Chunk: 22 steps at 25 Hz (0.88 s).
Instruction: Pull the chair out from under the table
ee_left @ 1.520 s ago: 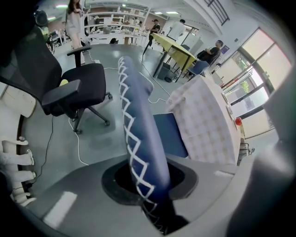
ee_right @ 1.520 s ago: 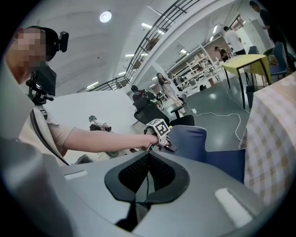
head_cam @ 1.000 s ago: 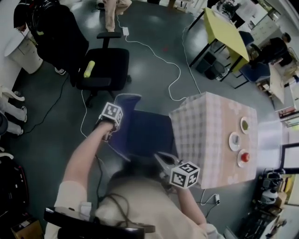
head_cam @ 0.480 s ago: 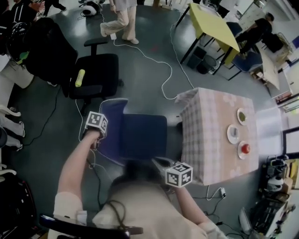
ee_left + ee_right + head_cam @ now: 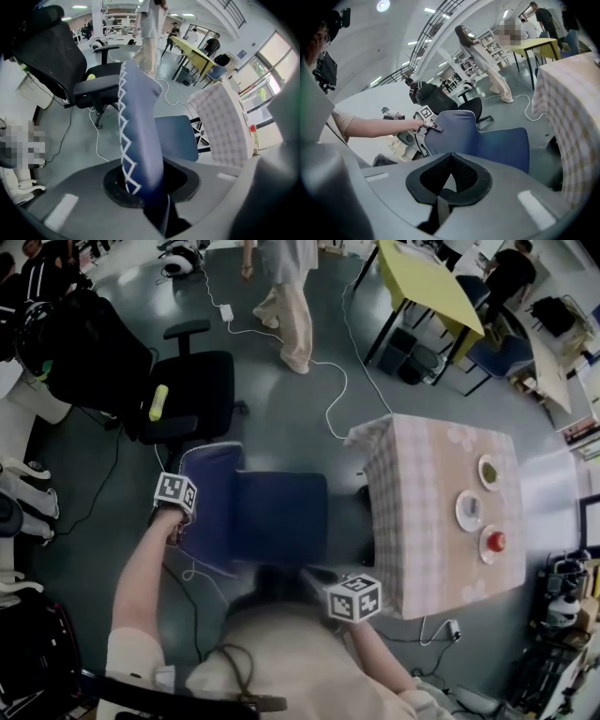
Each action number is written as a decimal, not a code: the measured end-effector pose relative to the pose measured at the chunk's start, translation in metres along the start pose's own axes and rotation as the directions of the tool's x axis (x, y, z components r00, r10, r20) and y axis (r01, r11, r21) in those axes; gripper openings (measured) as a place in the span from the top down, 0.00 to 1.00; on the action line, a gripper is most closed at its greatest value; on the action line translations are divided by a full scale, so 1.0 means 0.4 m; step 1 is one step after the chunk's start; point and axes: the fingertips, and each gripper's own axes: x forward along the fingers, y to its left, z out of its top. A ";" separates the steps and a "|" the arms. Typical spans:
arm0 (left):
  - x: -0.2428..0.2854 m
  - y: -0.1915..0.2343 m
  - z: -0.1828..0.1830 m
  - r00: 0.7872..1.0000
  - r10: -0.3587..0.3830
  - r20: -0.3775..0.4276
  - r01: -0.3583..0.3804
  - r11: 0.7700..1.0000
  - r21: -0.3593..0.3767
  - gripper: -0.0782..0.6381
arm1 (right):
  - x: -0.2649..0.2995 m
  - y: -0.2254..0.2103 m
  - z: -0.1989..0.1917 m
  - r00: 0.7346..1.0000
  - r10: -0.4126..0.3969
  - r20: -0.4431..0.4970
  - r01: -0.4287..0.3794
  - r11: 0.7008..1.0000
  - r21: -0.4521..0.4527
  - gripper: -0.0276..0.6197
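Head view: a blue upholstered chair stands at the middle of the frame, its seat out from under the square table draped in a pink checked cloth and just beside the cloth's left edge. The left gripper, at centre left, sits on the outer edge of the chair's backrest. The right gripper hangs at lower centre, near the seat's lower right corner. A black office chair stands at upper left.

Left gripper view: the backrest, edged with white zigzag stitching, fills the centre, and the left gripper is pinching it between its jaws. The table shows at right.

Right gripper view: the right gripper has its jaws pressed together with nothing between them. Beyond, the chair spans the middle, with the table at the right edge.
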 end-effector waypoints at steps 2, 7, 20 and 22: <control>-0.006 -0.008 -0.007 1.000 0.013 -0.004 -0.013 1.000 -0.008 0.78 | -0.018 0.005 0.003 0.999 0.031 -0.010 -0.031 0.999 -0.020 0.94; -0.017 -0.035 -0.034 0.999 0.051 -0.008 -0.052 0.998 -0.041 0.78 | -0.078 -0.031 0.009 0.998 0.067 -0.005 -0.068 0.997 -0.021 0.94; -0.032 0.056 -0.042 0.999 -0.031 0.009 0.031 0.999 0.009 0.78 | 0.081 0.078 0.032 0.999 0.031 -0.017 -0.032 0.998 -0.057 0.94; -0.036 0.088 -0.040 0.999 -0.046 0.008 0.046 0.999 0.026 0.78 | 0.116 0.104 0.028 1.000 0.007 -0.013 -0.007 0.998 -0.055 0.94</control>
